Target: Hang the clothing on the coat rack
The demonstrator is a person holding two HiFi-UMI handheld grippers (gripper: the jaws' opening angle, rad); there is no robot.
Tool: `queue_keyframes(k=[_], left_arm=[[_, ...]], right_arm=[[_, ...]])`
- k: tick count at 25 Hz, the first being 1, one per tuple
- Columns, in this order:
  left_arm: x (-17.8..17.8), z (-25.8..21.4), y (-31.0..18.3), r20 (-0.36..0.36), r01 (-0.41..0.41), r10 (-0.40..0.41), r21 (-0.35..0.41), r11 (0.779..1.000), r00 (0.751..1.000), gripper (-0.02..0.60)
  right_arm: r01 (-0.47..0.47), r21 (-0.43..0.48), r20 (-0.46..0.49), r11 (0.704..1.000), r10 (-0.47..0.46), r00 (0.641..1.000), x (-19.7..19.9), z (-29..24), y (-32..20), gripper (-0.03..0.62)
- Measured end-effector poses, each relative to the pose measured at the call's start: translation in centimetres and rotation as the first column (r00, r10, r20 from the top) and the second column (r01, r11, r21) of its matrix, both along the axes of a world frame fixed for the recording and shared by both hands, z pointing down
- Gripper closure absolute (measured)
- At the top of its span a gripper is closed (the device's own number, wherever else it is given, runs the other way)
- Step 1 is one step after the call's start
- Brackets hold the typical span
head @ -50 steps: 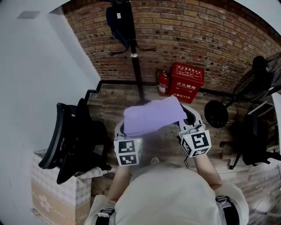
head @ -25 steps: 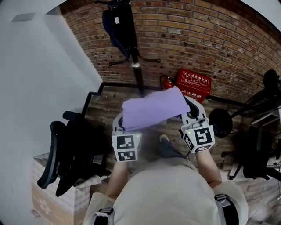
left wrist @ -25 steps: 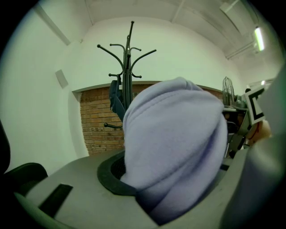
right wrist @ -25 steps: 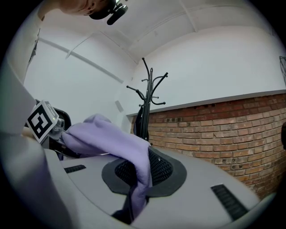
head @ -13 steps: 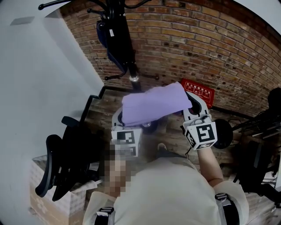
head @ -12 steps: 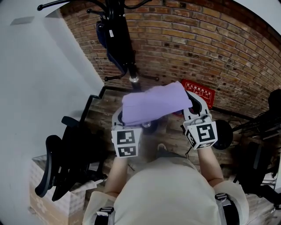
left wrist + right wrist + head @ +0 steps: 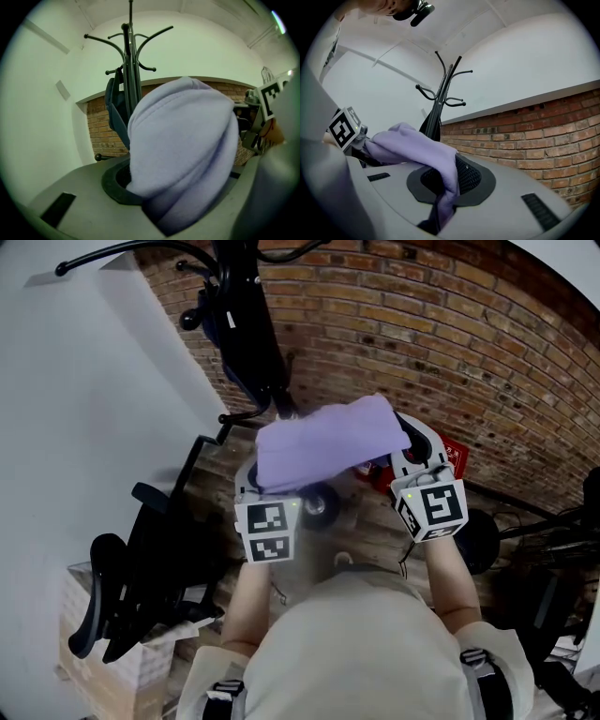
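A lilac garment (image 7: 323, 442) stretches between my two grippers, held up in front of the black coat rack (image 7: 246, 329). My left gripper (image 7: 255, 486) is shut on its left end; the cloth (image 7: 183, 154) bulges up out of the jaws and hides them. On its right end my right gripper (image 7: 405, 448) is shut, with a thin fold (image 7: 443, 187) pinched between the pads. The rack's hooks (image 7: 136, 40) rise ahead, a dark blue bag (image 7: 115, 112) hanging from one. The same rack (image 7: 443, 96) shows in the right gripper view.
A brick wall (image 7: 441, 343) runs behind the rack, a white wall (image 7: 84, 418) to the left. A black office chair (image 7: 141, 568) and a cardboard box (image 7: 103, 662) stand at lower left. A red box (image 7: 457, 456) and a fan base (image 7: 478, 540) sit on the wooden floor at right.
Both grippers have carried the lilac garment forward and upward toward the coat rack, which now looms larger and closer. The grips on the cloth are unchanged.
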State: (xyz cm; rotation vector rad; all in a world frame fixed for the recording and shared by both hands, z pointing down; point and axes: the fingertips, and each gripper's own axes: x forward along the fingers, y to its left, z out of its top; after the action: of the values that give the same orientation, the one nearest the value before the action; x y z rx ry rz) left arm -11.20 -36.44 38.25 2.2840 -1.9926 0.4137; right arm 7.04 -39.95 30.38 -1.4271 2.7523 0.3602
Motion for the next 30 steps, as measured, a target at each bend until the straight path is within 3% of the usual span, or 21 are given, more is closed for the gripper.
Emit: queue_keyframes(k=[16,30], left_arm=[[-2.1,1.9,-5.0,0.010,0.115,-0.114,-0.040,0.993,0.993,0.451],[-3.5,6.0,-7.1,0.006,0.182,-0.183,-0.126,0.975,0.983,0.449]], right_arm=[[0.102,-0.022,-0.037,0.995,-0.102,0.994,-3.2,1.9,-8.2,0.577],[0.131,-0.120,-0.068,0.984,-0.140,0.988,-5.3,6.9,-12.6,0.576]])
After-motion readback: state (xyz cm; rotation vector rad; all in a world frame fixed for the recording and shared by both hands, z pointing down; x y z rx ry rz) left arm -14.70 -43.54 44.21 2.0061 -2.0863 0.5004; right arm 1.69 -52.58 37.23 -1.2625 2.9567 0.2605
